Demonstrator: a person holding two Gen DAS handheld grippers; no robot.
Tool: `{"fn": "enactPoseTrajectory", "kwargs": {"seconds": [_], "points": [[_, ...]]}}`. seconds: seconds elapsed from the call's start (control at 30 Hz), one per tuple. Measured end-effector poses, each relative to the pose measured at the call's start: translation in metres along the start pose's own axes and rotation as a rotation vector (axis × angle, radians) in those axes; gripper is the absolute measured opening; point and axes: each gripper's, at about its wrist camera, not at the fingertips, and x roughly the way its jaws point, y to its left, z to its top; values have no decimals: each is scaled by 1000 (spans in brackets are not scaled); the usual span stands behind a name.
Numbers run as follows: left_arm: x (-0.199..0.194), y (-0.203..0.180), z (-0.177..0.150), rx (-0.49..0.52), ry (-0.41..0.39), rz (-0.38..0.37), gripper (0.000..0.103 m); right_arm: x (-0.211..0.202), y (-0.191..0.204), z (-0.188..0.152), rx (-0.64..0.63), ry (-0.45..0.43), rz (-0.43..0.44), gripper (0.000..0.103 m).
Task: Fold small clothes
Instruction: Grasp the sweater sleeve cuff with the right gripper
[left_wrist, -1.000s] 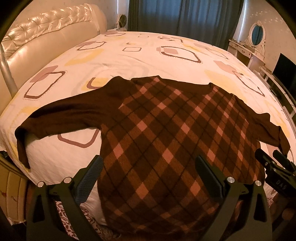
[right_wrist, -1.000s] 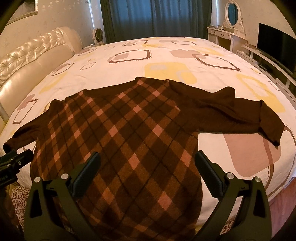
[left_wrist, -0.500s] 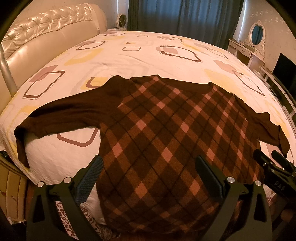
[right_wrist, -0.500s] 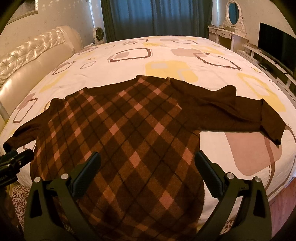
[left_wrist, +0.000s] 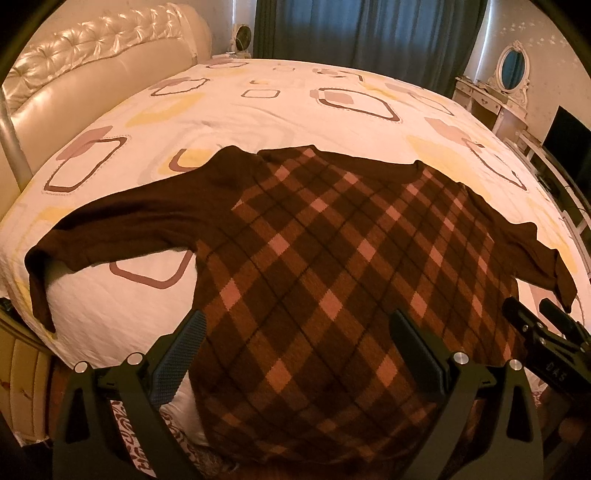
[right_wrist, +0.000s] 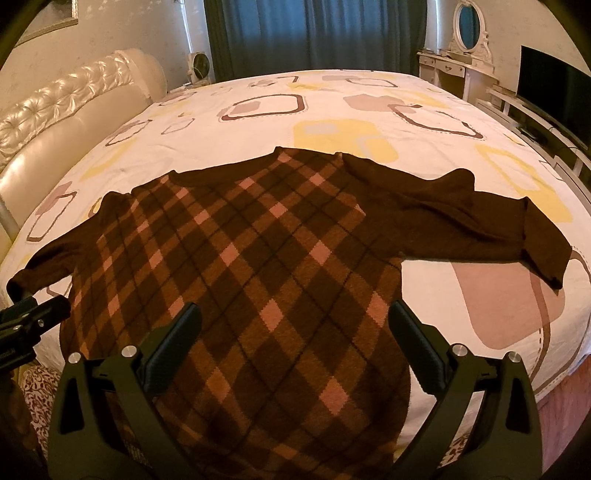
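Over the last second almost nothing has shifted: my view has crept only a touch closer, and the sweater (left_wrist: 332, 266) lies as it did, spread flat and face up at the near edge of the bed (left_wrist: 258, 103), hem hanging over that edge toward me. Its left sleeve (left_wrist: 122, 225) reaches to the bed's left edge, cuff drooping over it. My left tongs (left_wrist: 295, 347) are spread wide above the hem, pinching nothing. My right tongs (right_wrist: 295, 339) are spread the same, empty, over the lower body. The right sleeve (right_wrist: 480, 225) stretches toward the right edge, its cuff doubled back. I judge the folding hasn't begun; a sleeve probably comes first.
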Motion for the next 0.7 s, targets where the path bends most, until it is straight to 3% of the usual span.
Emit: {"fn": "enactPoseTrajectory", "kwargs": {"seconds": [0.2, 0.37, 0.43, 0.53, 0.67, 0.7], "points": [[3, 0, -4, -11, 9, -12, 99, 4, -25, 13, 20, 15, -37, 101], [5, 2, -4, -18, 29, -25, 99, 4, -101, 31, 103, 16, -142, 101], [7, 0, -5, -14, 36, -25, 99, 6, -137, 35, 109, 25, -245, 99], [11, 1, -5, -8, 42, -18, 99, 14, -184, 36, 57, 64, -408, 76], [19, -2, -5, -11, 61, -10, 99, 35, -226, 28, 9, 145, -506, 74], [21, -3, -5, -14, 69, -8, 99, 39, -236, 24, 3, 154, -519, 65]]}}
